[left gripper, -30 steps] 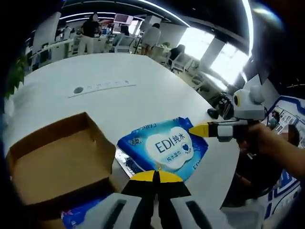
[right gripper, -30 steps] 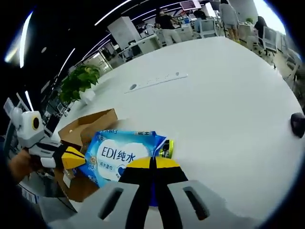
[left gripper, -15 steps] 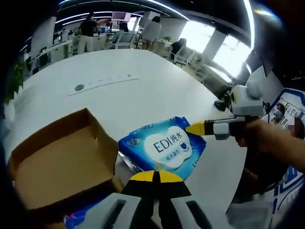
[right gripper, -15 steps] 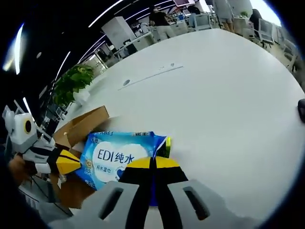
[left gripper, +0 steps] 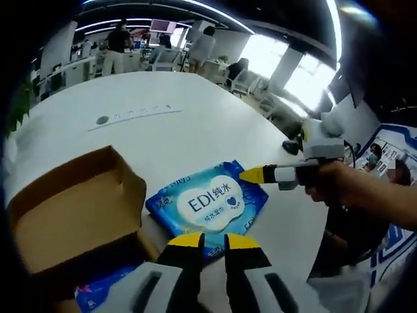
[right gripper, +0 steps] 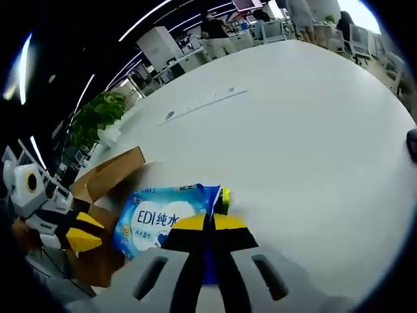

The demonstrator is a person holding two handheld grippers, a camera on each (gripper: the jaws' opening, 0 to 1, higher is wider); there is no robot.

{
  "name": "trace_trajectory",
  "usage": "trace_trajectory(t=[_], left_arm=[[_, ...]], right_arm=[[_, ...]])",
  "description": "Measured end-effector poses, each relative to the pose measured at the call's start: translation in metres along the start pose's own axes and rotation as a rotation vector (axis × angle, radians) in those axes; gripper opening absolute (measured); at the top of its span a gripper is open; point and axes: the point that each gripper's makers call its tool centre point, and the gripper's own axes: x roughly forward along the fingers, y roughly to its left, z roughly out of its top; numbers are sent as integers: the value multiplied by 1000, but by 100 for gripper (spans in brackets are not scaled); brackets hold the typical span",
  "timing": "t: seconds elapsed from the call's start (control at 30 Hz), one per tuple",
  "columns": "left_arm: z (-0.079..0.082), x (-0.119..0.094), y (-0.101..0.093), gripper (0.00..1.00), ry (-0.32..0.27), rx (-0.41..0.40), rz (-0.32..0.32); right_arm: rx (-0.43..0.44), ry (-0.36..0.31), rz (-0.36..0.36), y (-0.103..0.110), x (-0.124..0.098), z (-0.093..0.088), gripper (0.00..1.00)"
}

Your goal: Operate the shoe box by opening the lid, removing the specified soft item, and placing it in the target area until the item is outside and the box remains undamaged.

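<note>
Blue wipes pack (left gripper: pixel 210 206): right gripper (right gripper: pixel 208 222) clenching its edge for table placement; left gripper (left gripper: pixel 213 242) hovering released beside open shoe box (left gripper: pixel 71 215).

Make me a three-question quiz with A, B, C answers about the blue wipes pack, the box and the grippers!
1. Where is the blue wipes pack?
A. inside the box
B. on the white table beside the box
C. on the floor

2. What colour are the gripper tips?
A. yellow
B. red
C. green

3. How is the cardboard box?
A. taped shut
B. crushed flat
C. open

Answers:
1 B, the pack lies on the white table next to the box.
2 A, the left gripper has yellow tips.
3 C, its brown inside shows.
</note>
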Motion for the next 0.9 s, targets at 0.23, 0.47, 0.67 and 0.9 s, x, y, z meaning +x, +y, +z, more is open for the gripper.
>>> trace_trajectory(t=[0.23, 0.47, 0.67, 0.9], left_arm=[[3, -14, -2, 20, -39, 26, 6], [0, -33, 1, 22, -57, 28, 8], [-6, -55, 8, 22, -71, 40, 24], [-17, -77, 24, 28, -82, 54, 54]], right_arm=[[-85, -33, -27, -5, -14, 4, 12], [-187, -5, -13, 4, -32, -4, 20], [-289, 32, 8, 19, -51, -13, 25], [-416, 41, 51, 52, -74, -17, 29]])
